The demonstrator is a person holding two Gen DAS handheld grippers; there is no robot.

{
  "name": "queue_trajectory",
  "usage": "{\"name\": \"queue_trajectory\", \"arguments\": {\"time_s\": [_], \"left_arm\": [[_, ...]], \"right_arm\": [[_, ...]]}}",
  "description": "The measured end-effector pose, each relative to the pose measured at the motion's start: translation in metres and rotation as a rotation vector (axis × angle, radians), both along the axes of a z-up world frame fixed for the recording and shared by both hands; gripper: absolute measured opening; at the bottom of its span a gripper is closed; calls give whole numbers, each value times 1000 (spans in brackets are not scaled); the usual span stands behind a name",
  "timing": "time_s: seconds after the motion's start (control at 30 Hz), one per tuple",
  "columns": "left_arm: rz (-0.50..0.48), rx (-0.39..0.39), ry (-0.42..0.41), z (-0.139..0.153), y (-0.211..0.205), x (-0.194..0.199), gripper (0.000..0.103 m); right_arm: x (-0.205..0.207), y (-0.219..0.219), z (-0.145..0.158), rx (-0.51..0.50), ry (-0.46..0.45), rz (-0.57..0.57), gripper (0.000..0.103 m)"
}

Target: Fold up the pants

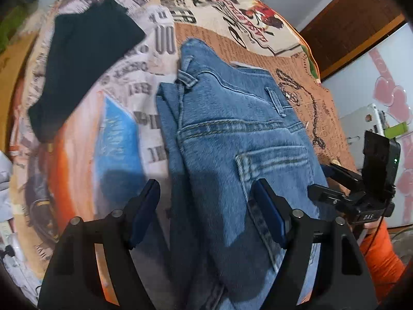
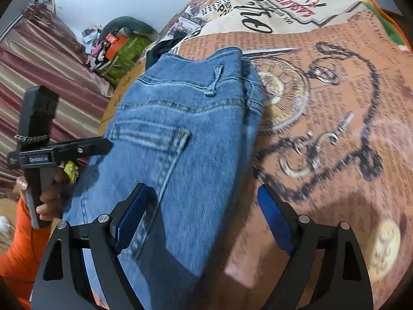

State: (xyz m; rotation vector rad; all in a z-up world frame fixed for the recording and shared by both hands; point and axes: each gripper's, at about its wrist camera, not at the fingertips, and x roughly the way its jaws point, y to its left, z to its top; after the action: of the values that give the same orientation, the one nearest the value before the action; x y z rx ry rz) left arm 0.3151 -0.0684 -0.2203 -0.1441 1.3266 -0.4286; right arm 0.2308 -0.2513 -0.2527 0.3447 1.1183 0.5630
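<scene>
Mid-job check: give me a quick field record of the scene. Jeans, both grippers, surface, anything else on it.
jeans: blue denim, folded lengthwise, back pocket up, waistband at far end
left gripper: open, above the jeans, nothing gripped
right gripper: open, over the jeans' edge, nothing gripped
surface: printed blanket
other item: dark garment, apart from the jeans, on their left in the left wrist view

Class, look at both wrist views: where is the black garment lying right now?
In the left wrist view the black garment lies upper left on the printed bedspread, left of the blue jeans and apart from them.
</scene>
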Motion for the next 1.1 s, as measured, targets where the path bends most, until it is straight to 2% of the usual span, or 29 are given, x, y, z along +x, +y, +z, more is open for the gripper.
{"name": "queue_trajectory", "arguments": {"time_s": [0.13,0.17,0.2,0.33,0.4,0.5,0.63,0.8,0.97,1.1], "left_arm": [[-28,-59,33,-12,-3,8,76],[-32,-68,33,-12,-4,9,73],[-37,-83,35,-12,-5,10,65],[-43,-52,-2,-7,-12,9,55],[-42,-23,-37,-2,-15,4,50],[-55,17,-117,9,-19,-7,43],[-51,18,-209,33,-11,-21,39],[-15,0,-373,83,10,-32,39],[49,23,-553,139,41,-30,39],[116,1,-636,165,68,-13,38]], "right_arm": [[8,4,-5,47,13,-2,80],[10,5,-5,59,21,3,73],[11,6,-5,65,27,5,67],[12,9,3,45,30,3,51],[10,10,12,25,8,-1,36],[6,13,25,3,-45,12,26],[-6,24,56,-37,-174,36,24],[-6,44,103,-43,-324,45,23],[14,75,155,-12,-458,49,23],[38,105,182,19,-541,55,23]]}}
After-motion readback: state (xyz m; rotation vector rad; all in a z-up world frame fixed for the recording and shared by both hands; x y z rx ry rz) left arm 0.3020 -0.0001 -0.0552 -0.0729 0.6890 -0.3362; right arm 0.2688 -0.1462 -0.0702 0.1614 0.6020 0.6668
